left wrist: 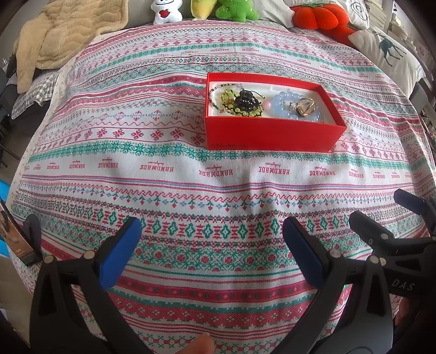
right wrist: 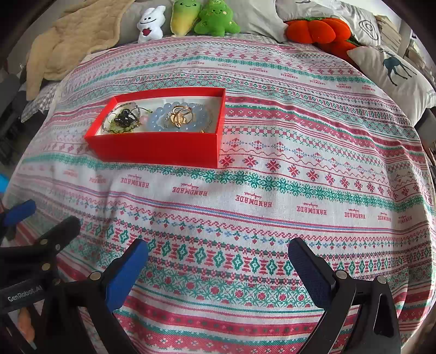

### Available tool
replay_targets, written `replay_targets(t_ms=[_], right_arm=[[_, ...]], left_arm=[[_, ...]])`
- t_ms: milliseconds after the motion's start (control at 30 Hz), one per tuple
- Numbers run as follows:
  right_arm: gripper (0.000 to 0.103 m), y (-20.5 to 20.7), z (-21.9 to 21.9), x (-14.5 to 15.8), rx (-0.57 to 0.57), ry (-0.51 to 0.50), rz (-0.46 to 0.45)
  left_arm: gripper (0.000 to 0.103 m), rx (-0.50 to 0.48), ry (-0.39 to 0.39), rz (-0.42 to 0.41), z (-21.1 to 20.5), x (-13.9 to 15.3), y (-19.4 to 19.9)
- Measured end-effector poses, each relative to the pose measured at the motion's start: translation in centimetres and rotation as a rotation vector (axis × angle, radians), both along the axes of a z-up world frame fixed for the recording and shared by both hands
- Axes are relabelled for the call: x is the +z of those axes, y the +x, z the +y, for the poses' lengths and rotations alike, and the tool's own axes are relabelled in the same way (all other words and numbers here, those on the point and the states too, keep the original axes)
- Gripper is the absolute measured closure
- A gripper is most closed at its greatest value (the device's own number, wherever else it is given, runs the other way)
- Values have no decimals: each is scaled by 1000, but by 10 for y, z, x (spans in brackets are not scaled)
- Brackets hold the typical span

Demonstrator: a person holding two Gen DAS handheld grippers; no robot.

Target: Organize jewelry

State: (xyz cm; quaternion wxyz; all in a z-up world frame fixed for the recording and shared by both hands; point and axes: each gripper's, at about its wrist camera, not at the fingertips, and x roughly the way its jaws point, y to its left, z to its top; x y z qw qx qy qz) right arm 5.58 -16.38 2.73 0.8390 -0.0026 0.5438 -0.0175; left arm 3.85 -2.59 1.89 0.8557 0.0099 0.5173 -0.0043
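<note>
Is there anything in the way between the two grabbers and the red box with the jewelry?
Nothing visible. Only bare patterned bedspread lies between the left gripper, the right gripper and the red box. Both grippers' jaws stand open and empty. The plush toys sit far behind the box.

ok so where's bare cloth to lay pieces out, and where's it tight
Bare patterned cloth lies between the open red cardboard box and both open tongs, left and right, and on the box's right toward the white deer-print pillow. It is crowded inside the box, with bead bracelets under gold rings, and along the far edge of plush toys.
</note>
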Motion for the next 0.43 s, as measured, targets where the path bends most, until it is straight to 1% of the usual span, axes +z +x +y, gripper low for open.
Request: replay_targets(t_ms=[300, 400, 433], right_arm=[[0, 1, -1, -2, 1, -10, -3], [0, 4, -4, -10, -19, -17, -30], [0, 6, -5, -15, -30, -16, -52]], left_arm=[[0, -3, 1, 1, 0, -6, 4], [0, 11, -31, -38, 4, -16, 9], [0, 12, -63, -61, 6, -24, 12]])
